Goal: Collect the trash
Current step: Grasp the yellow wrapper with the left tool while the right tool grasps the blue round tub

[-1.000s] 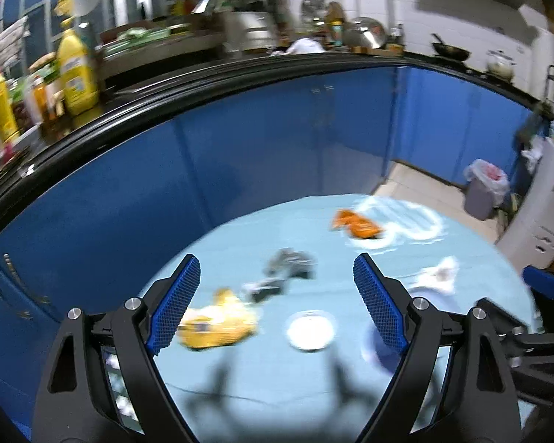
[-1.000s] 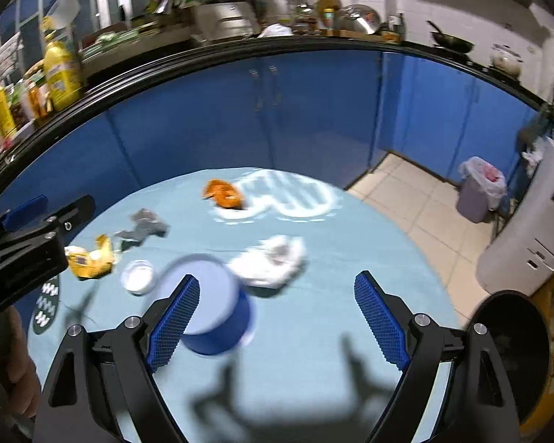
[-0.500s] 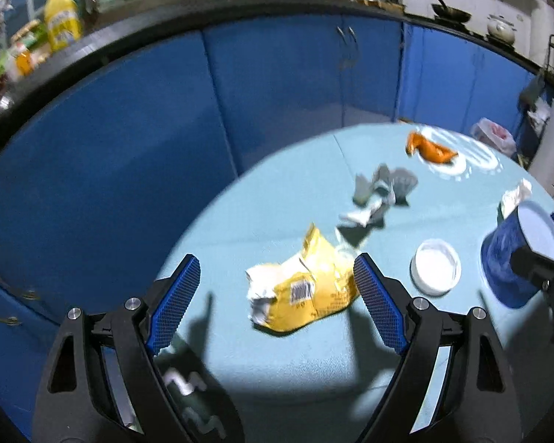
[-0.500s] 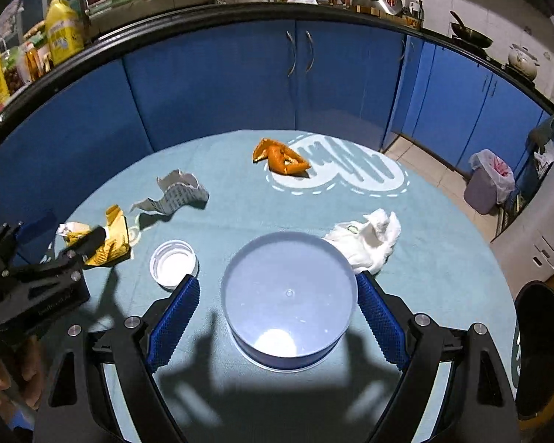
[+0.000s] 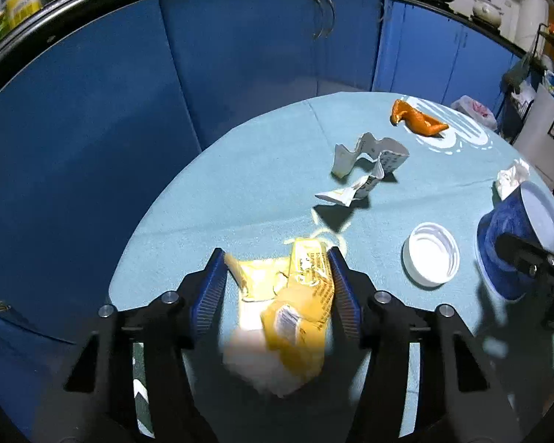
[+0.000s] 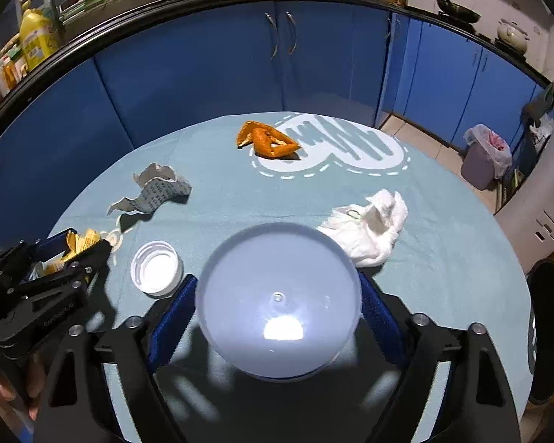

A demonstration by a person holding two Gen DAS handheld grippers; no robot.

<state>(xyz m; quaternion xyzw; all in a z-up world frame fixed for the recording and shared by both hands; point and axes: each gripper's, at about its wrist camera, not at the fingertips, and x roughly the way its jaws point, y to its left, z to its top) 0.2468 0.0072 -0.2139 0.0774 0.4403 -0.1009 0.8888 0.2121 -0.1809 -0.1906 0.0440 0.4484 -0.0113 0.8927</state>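
A crumpled yellow wrapper [image 5: 295, 295] lies at the near left edge of the round table [image 5: 240, 192]. My left gripper [image 5: 275, 258] straddles it; its jaws are closing and both pads press the wrapper's sides. A blue cup [image 6: 277, 306] stands upright between the pads of my right gripper [image 6: 279, 284], whose jaws are closing with the pads against its wall. Loose on the cloth are a white lid [image 6: 156, 267], a grey crumpled paper [image 6: 155, 192], an orange peel [image 6: 267, 140] and a white tissue [image 6: 369, 225].
Blue cabinets [image 6: 203, 74] curve behind the table under a cluttered counter. A small bin with a pink bag [image 6: 485, 155] stands on the floor at the right. A black bin [image 6: 550, 332] sits by the table's right edge. A hand [image 6: 3, 395] holds the left gripper.
Both grippers came down onto the table. The left one went over the yellow wrapper and narrowed onto it; the right one went over the blue cup and narrowed onto it.
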